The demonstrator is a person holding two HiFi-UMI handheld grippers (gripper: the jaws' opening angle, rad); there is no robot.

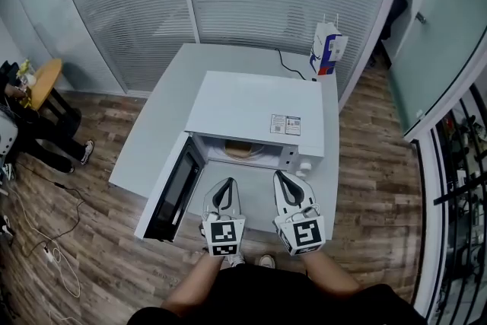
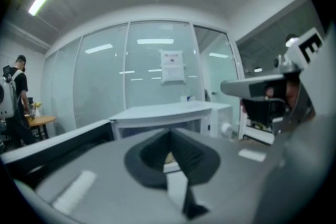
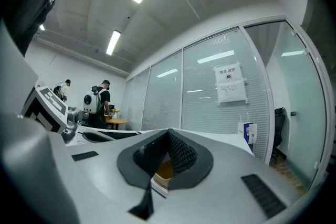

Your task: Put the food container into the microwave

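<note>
**Q:** Both tongs are clenched here, right? The left gripper (image 1: 226,185) and the right gripper (image 1: 282,179) are held side by side just in front of the microwave (image 1: 251,106). Tips are pressed together and nothing is pinched in either. So where should the food container be grabbed?

**A:** Yep, both are closed on nothing. The food container (image 1: 239,151) is sat inside the cavity, and the microwave door (image 1: 173,190) is swung open to the left over the table (image 1: 163,118). Only a tan sliver of it can be made out past the pads in both gripper views, so it can't be told whether a lid is fitted. It's judged to be a light paper or fibre tub, thin-walled and easily dented. If it needs nudging, the rim or upper wall should be pinched gently and kept level so nothing gets spilled. Hard squeezing is best avoided. The placing itself looks done, and the door is not yet shut.
</note>
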